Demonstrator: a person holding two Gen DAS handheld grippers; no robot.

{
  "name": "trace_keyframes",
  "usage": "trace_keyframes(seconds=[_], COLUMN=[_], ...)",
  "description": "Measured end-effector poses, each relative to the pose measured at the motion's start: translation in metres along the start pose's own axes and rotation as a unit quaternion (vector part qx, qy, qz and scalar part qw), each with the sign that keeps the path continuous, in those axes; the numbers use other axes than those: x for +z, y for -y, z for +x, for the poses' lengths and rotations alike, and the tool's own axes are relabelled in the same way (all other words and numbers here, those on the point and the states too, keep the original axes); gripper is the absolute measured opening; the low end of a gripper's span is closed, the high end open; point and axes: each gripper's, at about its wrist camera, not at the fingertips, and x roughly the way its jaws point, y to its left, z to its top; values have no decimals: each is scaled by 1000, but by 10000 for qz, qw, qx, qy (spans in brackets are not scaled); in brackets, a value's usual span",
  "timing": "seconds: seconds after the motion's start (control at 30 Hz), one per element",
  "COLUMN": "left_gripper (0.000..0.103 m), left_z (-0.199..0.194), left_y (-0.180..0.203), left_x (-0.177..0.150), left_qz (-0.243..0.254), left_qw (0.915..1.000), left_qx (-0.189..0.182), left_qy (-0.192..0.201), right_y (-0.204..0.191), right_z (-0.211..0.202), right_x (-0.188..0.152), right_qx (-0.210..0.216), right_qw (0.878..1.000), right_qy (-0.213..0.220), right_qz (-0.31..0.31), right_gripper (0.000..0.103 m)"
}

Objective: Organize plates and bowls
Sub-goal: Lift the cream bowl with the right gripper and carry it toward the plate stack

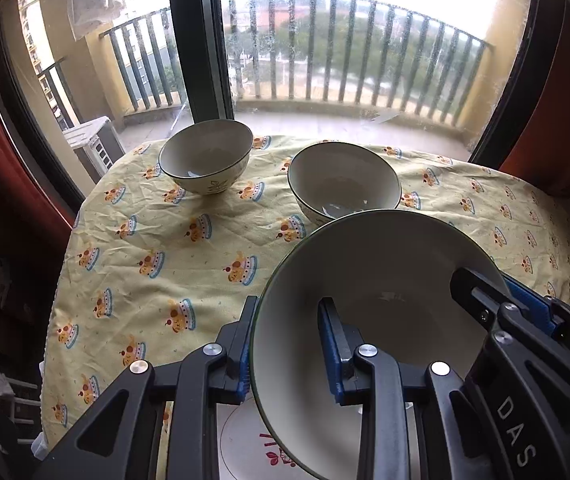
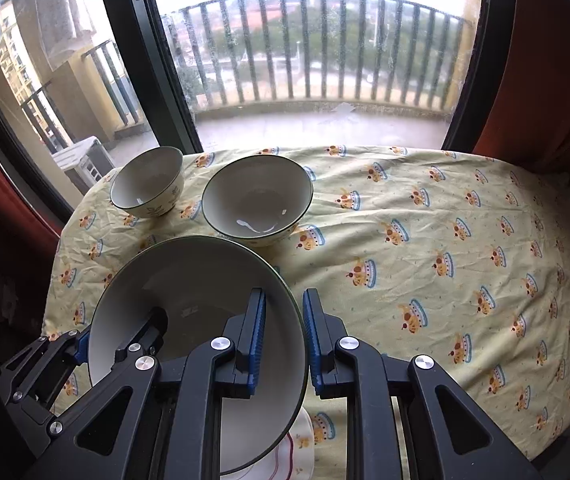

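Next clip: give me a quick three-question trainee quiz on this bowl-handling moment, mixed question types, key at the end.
1. True or false: both grippers clamp the rim of the same large bowl.
2. How many bowls stand free on the tablecloth? A) one B) two C) three
3. What lies beneath the held bowl?

Key:
1. True: the left gripper and right gripper each pinch its rim on opposite sides.
2. B: the small bowl and medium bowl.
3. A white plate with red markings.

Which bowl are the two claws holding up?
The biggest bowl, nearest the cameras. The left claw and right claw each pinch its rim on opposite sides. The two smaller bowls sit untouched on the tablecloth by the window.
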Motion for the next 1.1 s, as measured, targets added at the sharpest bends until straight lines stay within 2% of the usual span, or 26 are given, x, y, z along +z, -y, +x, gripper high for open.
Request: trace_keyframes(seconds=[0.3, 0.63, 1.1], left_gripper=[28, 28, 28], left_z=[-8, 5, 29], left_y=[52, 99, 128], left_x=[-29, -66, -101], left_qz=[-41, 31, 65], left_qw=[10000, 9993, 9977], left_qx=[-74, -155, -90], left_qy=[-52, -325, -668], right_y=[57, 110, 146], right_z=[-14, -8, 15], right_x=[-27, -61, -96], right_qx=[-48, -137, -95], right_qw=[10000, 9996, 9982], right_qy=[-10, -245, -586], right_qz=[-45, 6, 30], right_gripper=[23, 23, 23])
